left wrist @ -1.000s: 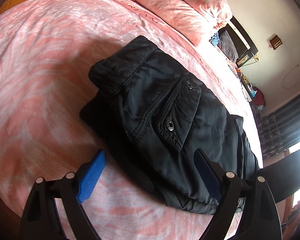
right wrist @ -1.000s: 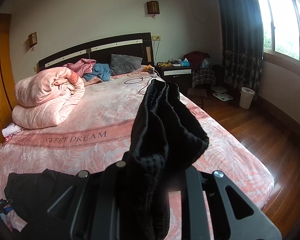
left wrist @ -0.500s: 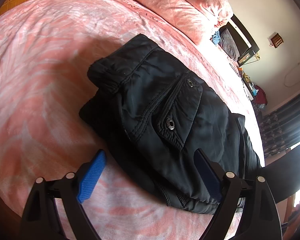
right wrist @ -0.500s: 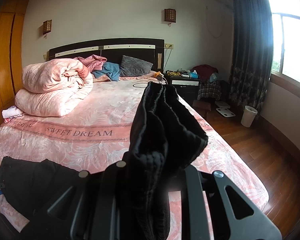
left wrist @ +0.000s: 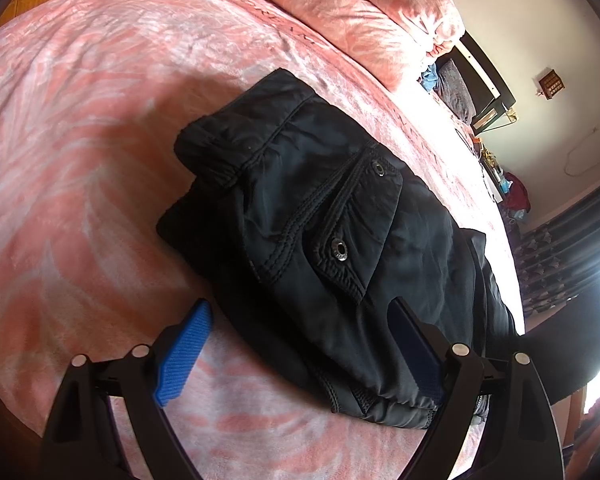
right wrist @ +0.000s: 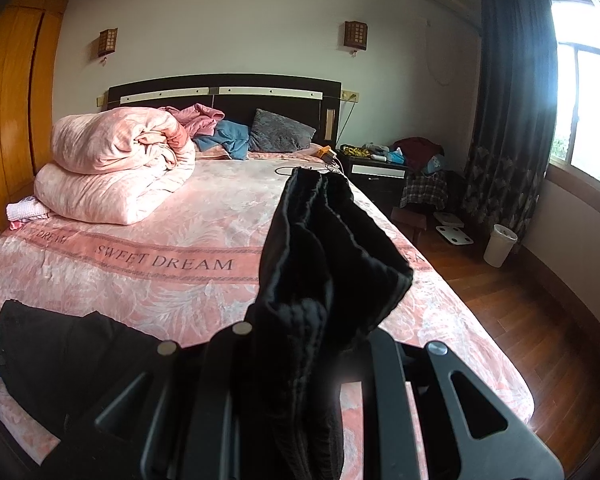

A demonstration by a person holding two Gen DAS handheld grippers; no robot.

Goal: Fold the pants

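Pinching a bunched black end of the pants (right wrist: pixel 320 280), the right gripper (right wrist: pixel 300 380) is seen pressed nearly together, the fabric raised above the bed (right wrist: pixel 180 216). Since a second ago its view has been swung and levelled, so the headboard (right wrist: pixel 224 92) is now centred; a fold-over is judged underway. The left gripper (left wrist: pixel 300 344) is kept spread, unmoved, straddling the folded waist part's edge near the bed's foot. Only the left view shows the snap-button pocket (left wrist: pixel 356 232); only the right shows the lifted end.

Pants (left wrist: pixel 320 240) on bed (left wrist: pixel 100 120), before quilt (left wrist: pixel 360 4)
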